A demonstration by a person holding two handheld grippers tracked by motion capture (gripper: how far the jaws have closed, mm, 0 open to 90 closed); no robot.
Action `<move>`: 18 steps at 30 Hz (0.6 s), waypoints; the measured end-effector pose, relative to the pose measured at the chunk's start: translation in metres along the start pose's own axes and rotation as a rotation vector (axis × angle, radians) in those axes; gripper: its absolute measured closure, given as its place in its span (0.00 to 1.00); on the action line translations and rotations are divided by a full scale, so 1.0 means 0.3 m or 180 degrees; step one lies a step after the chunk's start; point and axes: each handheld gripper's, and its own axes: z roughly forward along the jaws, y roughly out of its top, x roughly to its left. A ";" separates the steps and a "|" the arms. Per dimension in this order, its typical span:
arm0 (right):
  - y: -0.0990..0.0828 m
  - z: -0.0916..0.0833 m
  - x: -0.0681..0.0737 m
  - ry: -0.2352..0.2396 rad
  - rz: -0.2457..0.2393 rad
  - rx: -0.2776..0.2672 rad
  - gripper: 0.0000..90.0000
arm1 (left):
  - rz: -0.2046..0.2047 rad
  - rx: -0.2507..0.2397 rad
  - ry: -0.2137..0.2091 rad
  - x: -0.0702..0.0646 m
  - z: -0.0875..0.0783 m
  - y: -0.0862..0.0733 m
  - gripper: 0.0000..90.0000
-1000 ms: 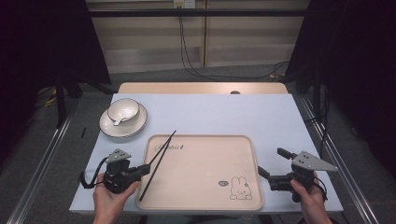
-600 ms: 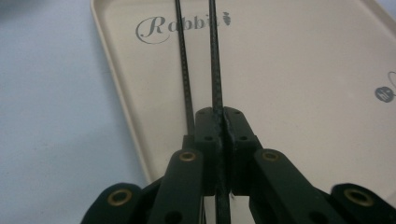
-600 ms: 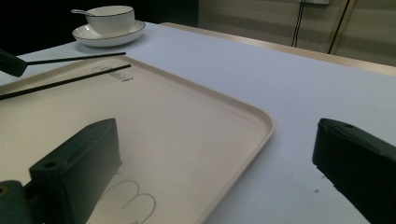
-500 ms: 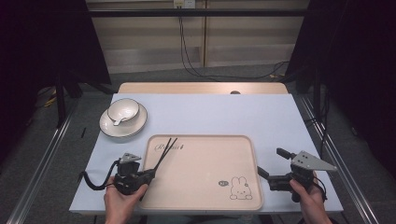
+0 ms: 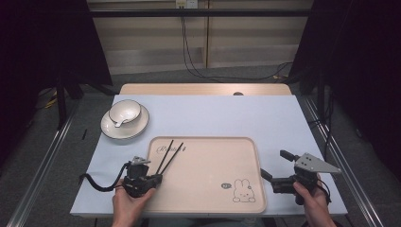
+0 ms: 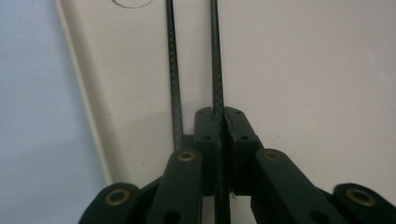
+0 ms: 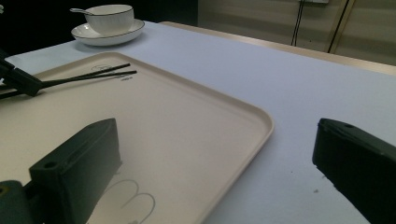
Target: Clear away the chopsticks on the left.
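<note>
At the tray's [image 5: 208,189] left edge the left hand-held gripper [image 5: 153,179] pinches one of two chopsticks [image 5: 171,152] lying on the tray, the other just beside it, while the right hand-held gripper [image 5: 274,165] gapes wide off the right rim.

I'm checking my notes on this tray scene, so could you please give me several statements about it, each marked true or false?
1. The left gripper is shut on one chopstick. True.
2. The second chopstick lies on the bare table. False: it lies on the tray, beside the held one.
3. The right gripper has its jaws open with nothing between them. True.
4. The bowl sits on the tray. False: it sits on a plate on the table, beyond the tray's far left corner.
5. A spoon rests in the bowl. True.
6. The rabbit drawing is at the tray's far left corner. False: it is at the near right corner.
</note>
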 end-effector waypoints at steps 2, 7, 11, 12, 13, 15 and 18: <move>0.000 0.001 0.000 -0.0007 0.0006 0.0004 0.01 | -0.0020 -0.0014 -0.0027 -0.002 0.001 0.001 0.87; 0.000 0.001 0.001 0.0007 -0.0003 -0.0002 0.01 | 0.0127 -0.0163 -0.0177 -0.001 -0.010 0.005 0.76; 0.000 0.000 -0.001 0.0009 0.0009 -0.0004 0.01 | 0.0312 -0.0427 -0.0199 0.018 -0.045 0.015 0.60; 0.000 0.000 0.000 0.0006 0.0010 -0.0002 0.01 | 0.0434 -0.0476 -0.0178 0.024 -0.058 0.016 0.53; 0.000 0.000 0.000 0.0003 0.0001 -0.0009 0.01 | 0.0502 -0.0544 -0.0153 0.028 -0.071 0.016 0.46; 0.000 -0.002 0.000 0.0005 0.0003 -0.0016 0.01 | 0.0652 -0.0711 -0.0099 0.044 -0.098 0.012 0.33; 0.000 -0.004 -0.002 -0.0016 0.0019 -0.0022 0.01 | 0.0677 -0.0856 -0.0108 0.084 -0.141 0.008 0.17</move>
